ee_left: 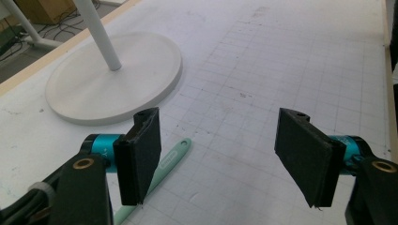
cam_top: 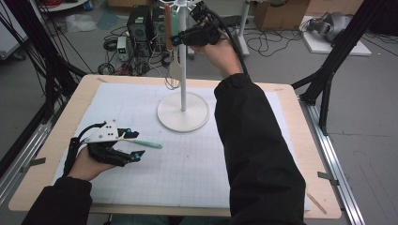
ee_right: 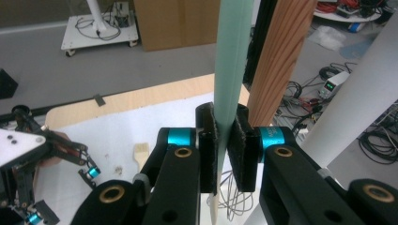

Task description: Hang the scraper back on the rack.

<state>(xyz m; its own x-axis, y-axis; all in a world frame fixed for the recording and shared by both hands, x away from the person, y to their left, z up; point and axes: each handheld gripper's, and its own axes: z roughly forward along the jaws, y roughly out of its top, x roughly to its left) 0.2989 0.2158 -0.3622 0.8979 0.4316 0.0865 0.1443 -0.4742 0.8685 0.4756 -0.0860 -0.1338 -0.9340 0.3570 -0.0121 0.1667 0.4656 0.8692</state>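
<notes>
Workshop floor behind the table was a mess of cables and cardboard boxes, but the table itself was tidy, just a white gridded mat with a white rack stand on it. My right gripper was up at the rack, jaws clamped on the mint-green handle of a hanging utensil, right beside a wooden-handled one and the stand's pole. Couldn't tell exactly what sort of tool the green one was, since the business end was mostly hidden. My guess was it's light, stiff plastic and a bit slick, so pinching it flat across the handle near the hook end seemed the sane grip; grabbing lower would probably let it swing. My left gripper sat low over the mat with its jaws spread wide, holding nothing, and a second mint-green utensil lay flat on the mat just beside one of the pads.
</notes>
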